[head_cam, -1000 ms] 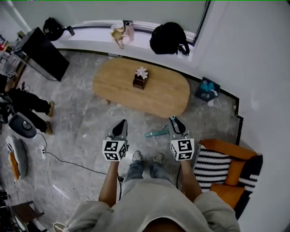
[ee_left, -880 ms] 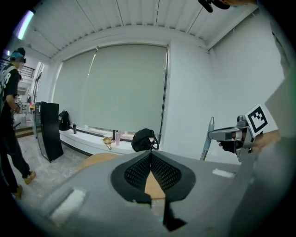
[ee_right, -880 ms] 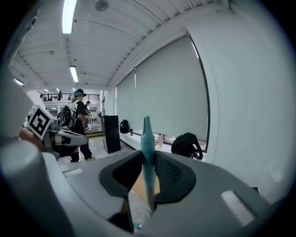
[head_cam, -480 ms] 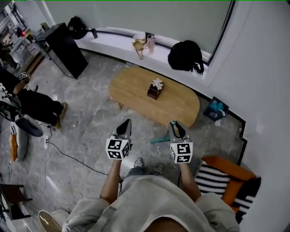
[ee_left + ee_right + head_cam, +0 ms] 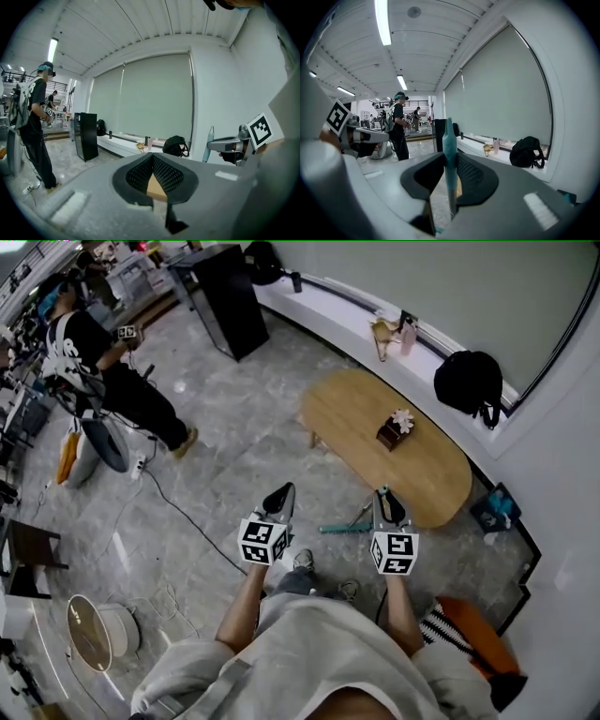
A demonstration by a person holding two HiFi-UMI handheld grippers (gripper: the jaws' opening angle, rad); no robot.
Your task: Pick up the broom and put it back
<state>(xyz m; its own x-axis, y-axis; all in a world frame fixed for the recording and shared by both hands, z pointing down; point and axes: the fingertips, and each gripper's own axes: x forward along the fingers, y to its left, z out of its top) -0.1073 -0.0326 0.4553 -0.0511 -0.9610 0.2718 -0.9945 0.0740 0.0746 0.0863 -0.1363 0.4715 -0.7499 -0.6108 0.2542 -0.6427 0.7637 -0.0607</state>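
Note:
The broom has a slim teal handle (image 5: pixel 448 133), and my right gripper (image 5: pixel 450 157) is shut on it, so the handle stands up between the jaws. From the head view the broom (image 5: pixel 343 525) juts left and low from the right gripper (image 5: pixel 386 499), above the grey floor. My left gripper (image 5: pixel 279 497) is held level beside it, a little to the left. Its jaws (image 5: pixel 153 157) are shut, tips touching, with nothing between them. The left gripper view shows the right gripper (image 5: pixel 224 144) with the teal handle (image 5: pixel 209 140) rising from it. The broom's head is hidden.
An oval wooden table (image 5: pixel 422 474) with a small flower box (image 5: pixel 394 429) stands ahead to the right. A black backpack (image 5: pixel 469 382) sits on the window ledge and a black cabinet (image 5: pixel 230 298) at the back. A person (image 5: pixel 103 371) stands left; a cable (image 5: pixel 178 512) crosses the floor.
The whole view has swung left: the table has slid to the right and the cabinet and the person have come in. Both grippers moved along together, the broom still in the right one.

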